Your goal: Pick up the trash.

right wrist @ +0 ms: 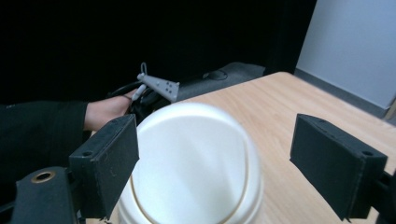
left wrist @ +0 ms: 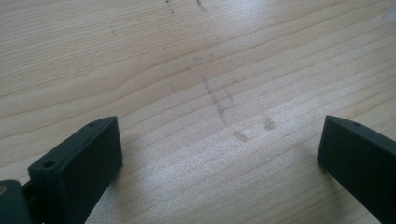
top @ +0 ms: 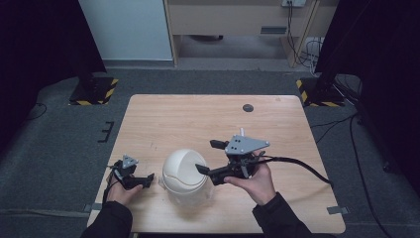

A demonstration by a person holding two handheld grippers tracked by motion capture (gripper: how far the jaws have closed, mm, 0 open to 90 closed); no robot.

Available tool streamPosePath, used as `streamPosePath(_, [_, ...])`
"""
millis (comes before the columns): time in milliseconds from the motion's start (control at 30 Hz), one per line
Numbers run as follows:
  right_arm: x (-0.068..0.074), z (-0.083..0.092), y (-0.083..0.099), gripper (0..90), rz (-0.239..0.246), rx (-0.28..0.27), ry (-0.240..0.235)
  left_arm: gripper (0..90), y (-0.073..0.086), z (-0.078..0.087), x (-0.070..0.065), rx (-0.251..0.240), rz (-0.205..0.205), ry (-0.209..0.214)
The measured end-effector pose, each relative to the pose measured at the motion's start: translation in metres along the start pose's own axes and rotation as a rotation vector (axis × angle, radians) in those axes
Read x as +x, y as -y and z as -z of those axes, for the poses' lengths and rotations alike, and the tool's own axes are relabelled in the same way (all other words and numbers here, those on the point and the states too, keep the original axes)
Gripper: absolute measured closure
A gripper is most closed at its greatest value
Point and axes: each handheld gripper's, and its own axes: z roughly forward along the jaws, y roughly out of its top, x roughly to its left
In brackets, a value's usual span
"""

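white domed bin (top: 184, 177) on wooden bench (top: 168, 116); right gripper (top: 210, 156) jaws spread, apparently for grasping dome; left gripper (top: 146, 180) jaws spread, resting idle alongside.

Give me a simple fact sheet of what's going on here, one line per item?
Table: light wood
Main object: white domed bin, near the front edge
Left gripper: open, jaws over bare wood, left of the bin
Right gripper: open, jaws facing the bin's dome, not closed on it
Contact: neither gripper holds anything
Floor: grey carpet
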Motion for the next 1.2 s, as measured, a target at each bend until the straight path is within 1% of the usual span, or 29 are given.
streamPosePath(33, [0.002,-0.005,0.004,15.8,-0.002,0.011,-0.013,0.0,0.0,0.0,0.0,0.0,0.0,0.0])
streamPosePath(133, [0.005,-0.01,0.007,16.0,-0.004,0.021,-0.024,0.0,0.0,0.0,0.0,0.0,0.0,0.0])
streamPosePath(200, [0.008,-0.016,0.013,16.2,-0.009,0.038,-0.042,0.0,0.0,0.0,0.0,0.0,0.0,0.001])
streamPosePath(267, [0.01,-0.019,0.016,16.5,-0.006,0.051,-0.049,0.0,0.0,0.0,0.0,0.0,0.0,0.001])
streamPosePath(467, [0.015,-0.022,0.022,17.0,-0.003,0.069,-0.06,0.0,0.0,0.0,0.0,0.0,0.0,0.001])
streamPosePath(600, [0.017,-0.027,0.027,17.3,0.0,0.095,-0.072,0.0,0.0,0.0,0.0,0.0,0.0,0.001])
streamPosePath(933, [0.02,-0.035,0.035,18.7,-0.005,0.131,-0.08,0.0,0.0,0.0,0.0,0.0,0.0,0.001])
streamPosePath(1133, [0.021,-0.041,0.04,18.9,-0.008,0.162,-0.094,0.0,0.0,0.0,0.0,0.0,0.0,0.001])
streamPosePath(1200, [0.021,-0.041,0.041,18.9,-0.008,0.164,-0.095,0.0,0.0,0.0,0.0,0.0,0.0,0.001])
